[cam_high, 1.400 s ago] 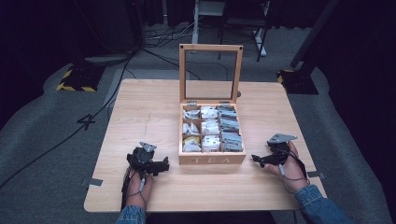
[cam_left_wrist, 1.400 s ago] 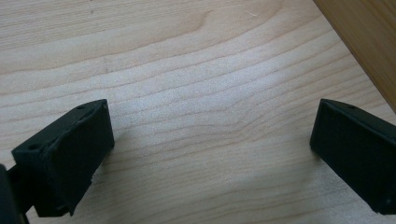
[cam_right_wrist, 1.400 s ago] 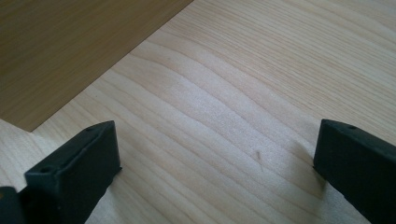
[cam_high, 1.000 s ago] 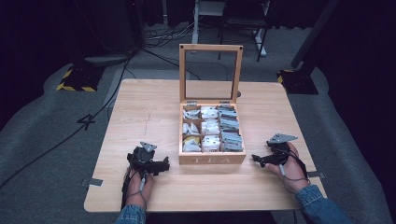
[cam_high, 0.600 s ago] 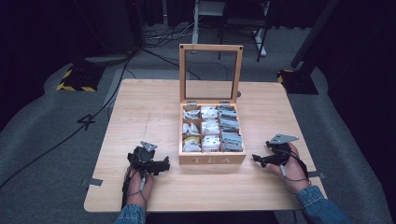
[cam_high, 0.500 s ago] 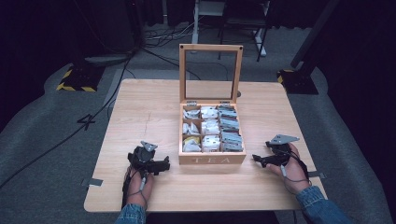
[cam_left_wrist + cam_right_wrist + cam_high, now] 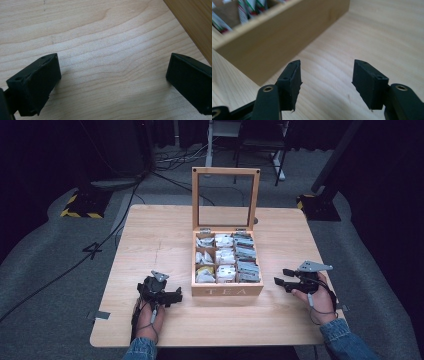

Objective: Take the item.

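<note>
Box (image 7: 227,291) lid up, compartments hold tea packets (image 7: 225,256) | left tongs (image 7: 176,296) wide, empty | right tongs (image 7: 281,277) parted, empty

Brightly lit surface (image 7: 165,240) amid dark surroundings. Soft shadows beneath the jaws. Sharp up close, blurred toward box (image 7: 274,37) edges.

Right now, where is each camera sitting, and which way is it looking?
High view: above the person's side, looking forward and down on the table and open tea box; both forearms, hands, left tool and right tool show.
Left gripper view: on the left tool, looking down at bare table; two open jaws show.
Right gripper view: on the right tool, facing the box's side; two open jaws show.
Shared: all three show the box's wood and the table.
</note>
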`<state>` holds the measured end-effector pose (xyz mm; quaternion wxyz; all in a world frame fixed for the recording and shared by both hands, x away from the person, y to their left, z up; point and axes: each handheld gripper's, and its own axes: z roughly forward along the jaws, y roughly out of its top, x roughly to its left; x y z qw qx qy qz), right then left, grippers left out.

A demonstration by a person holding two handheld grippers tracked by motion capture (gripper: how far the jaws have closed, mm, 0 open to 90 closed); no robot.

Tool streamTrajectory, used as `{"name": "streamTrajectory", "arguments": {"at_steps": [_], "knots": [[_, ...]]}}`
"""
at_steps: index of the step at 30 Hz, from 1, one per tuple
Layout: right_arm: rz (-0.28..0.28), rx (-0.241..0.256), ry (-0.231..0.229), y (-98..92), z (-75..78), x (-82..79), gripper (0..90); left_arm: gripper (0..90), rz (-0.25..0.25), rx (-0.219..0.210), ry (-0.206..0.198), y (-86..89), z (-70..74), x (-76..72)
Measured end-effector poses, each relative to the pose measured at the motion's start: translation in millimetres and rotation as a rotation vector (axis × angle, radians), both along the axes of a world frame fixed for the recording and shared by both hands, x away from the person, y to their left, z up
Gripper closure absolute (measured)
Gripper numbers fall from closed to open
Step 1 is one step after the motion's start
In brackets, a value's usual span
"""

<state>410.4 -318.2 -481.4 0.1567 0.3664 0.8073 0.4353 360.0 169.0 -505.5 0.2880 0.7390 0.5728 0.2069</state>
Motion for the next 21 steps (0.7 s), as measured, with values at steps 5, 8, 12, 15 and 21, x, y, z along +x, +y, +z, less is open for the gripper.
{"name": "streamTrajectory", "arguments": {"at_steps": [5,8,12,15,21], "knots": [[0.028,0.021,-0.055,6.8,24.0,2.0,41.4,0.0,-0.003,0.002,0.002,-0.4,0.2,1.1],[0.033,0.035,-0.049,10.0,42.4,8.7,41.5,0.0,-0.004,0.002,0.002,-0.4,0.2,1.0],[0.046,0.048,-0.06,14.5,53.6,12.8,42.4,0.0,-0.004,0.002,0.001,-0.5,0.1,0.7],[0.053,0.073,-0.062,19.3,63.6,16.0,47.8,0.0,-0.004,0.002,0.001,-0.5,0.1,0.7],[0.057,0.102,-0.072,26.2,80.5,21.4,48.8,0.0,-0.004,0.002,0.001,-0.5,0.2,0.7]]}}
